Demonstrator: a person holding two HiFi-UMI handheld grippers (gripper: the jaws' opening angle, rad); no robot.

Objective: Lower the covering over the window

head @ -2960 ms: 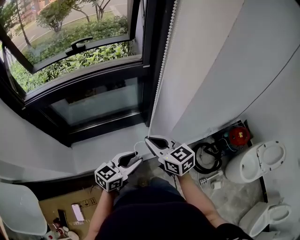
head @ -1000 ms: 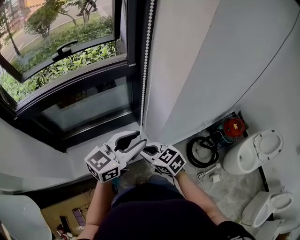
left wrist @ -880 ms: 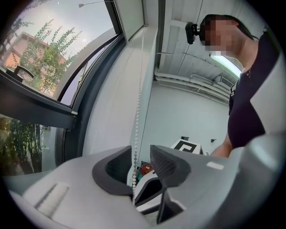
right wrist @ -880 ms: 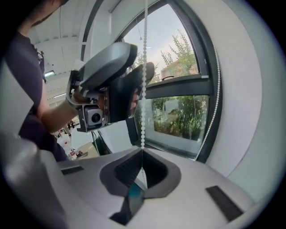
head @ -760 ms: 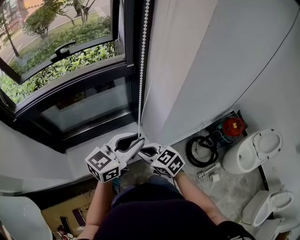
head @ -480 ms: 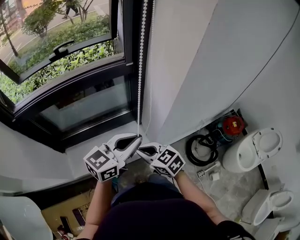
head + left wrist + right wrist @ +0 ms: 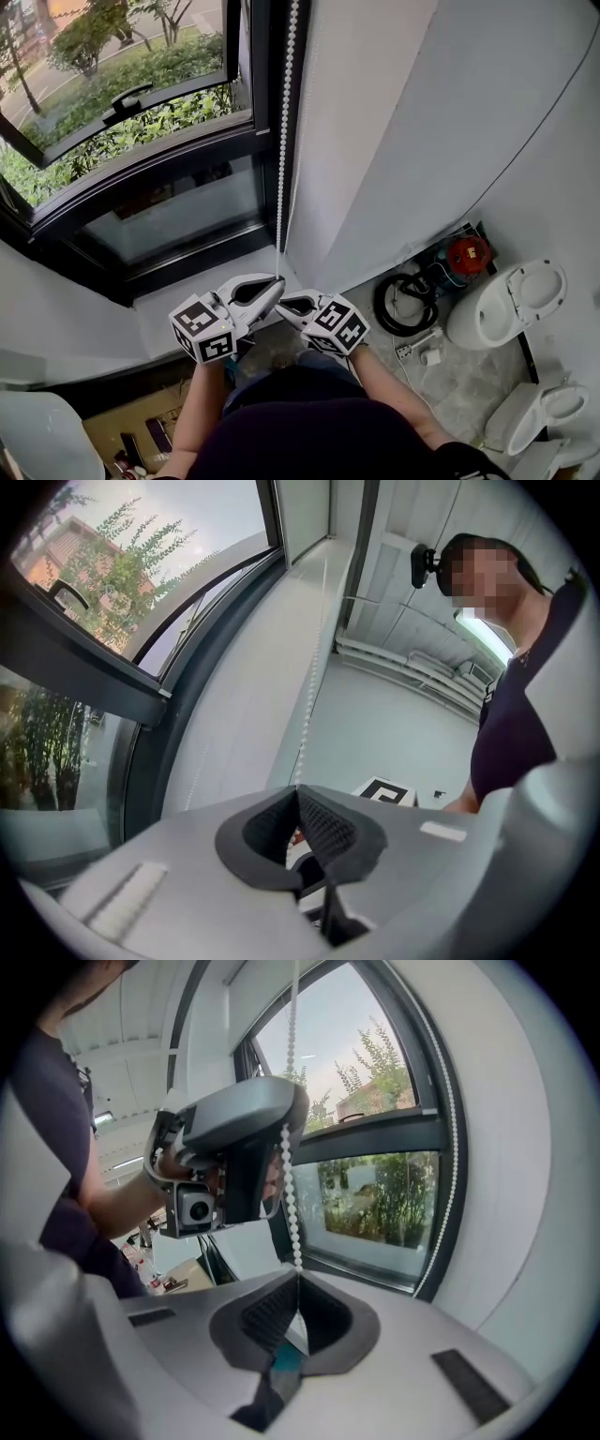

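Bead chain (image 7: 284, 141) hangs straight (small white beads); window frame (image 7: 262, 75) black

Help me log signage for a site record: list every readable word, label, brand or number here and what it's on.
None can be read.
Left gripper and right gripper, both shut on the bead chain: black-and-white square markers only, no letters.
Cardboard on the floor: any print is too small to read.

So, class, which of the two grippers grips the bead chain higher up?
The left gripper: it clamps the bead chain above the right gripper, which grips it just below.
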